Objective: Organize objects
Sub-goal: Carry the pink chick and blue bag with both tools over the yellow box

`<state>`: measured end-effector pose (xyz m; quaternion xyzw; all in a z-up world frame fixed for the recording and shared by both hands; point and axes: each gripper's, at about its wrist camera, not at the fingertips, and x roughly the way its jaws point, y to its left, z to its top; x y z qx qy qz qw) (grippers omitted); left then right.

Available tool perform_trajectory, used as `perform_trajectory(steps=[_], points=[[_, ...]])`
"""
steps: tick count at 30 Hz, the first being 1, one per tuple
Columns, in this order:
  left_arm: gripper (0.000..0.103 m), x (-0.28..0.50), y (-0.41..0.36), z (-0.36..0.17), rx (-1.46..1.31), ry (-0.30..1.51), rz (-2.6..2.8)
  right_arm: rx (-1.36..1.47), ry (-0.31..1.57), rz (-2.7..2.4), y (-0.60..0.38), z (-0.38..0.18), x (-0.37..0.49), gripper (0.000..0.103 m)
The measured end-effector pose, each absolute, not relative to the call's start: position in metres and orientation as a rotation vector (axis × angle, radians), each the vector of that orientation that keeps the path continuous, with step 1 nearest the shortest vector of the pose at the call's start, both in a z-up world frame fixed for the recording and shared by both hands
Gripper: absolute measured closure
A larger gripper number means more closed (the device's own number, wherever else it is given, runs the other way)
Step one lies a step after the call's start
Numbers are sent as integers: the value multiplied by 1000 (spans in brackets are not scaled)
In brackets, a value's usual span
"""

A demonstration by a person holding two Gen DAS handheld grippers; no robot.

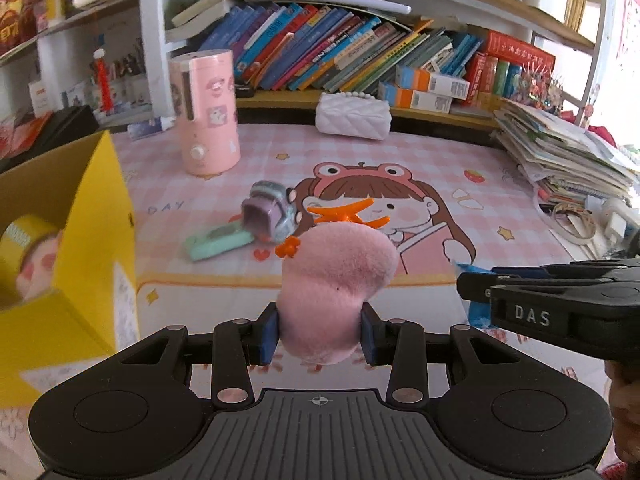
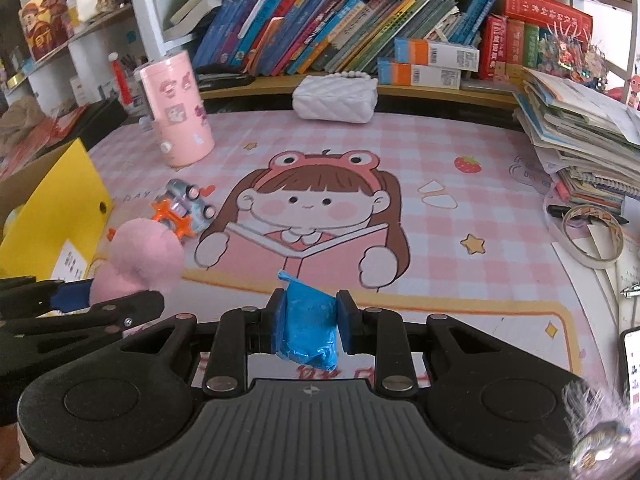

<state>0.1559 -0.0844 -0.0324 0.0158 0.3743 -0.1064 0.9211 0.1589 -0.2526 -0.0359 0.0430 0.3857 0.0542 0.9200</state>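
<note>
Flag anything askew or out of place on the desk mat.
The toy car lies tipped on its side, wheels showing, beside a mint green case. At the right edge, the paper stack leans and fans out unevenly. Nothing spilled or visibly broken.

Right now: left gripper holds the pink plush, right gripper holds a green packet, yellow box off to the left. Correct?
Not quite: the packet in the right gripper is blue, as the right wrist view shows. The left gripper does hold the pink plush, with the yellow box to the left.
</note>
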Motion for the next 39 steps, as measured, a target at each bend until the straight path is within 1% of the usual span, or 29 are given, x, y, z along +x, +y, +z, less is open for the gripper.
perform_trajectory(steps=[12, 27, 39], points=[[65, 107, -26, -25, -16, 744, -162, 49, 799, 151, -198, -27, 123, 79], [65, 33, 74, -9, -62, 716, -12, -17, 791, 314, -88, -17, 65, 79], [65, -7, 125, 0, -79, 678, 50, -53, 760, 388, -30, -8, 27, 79]])
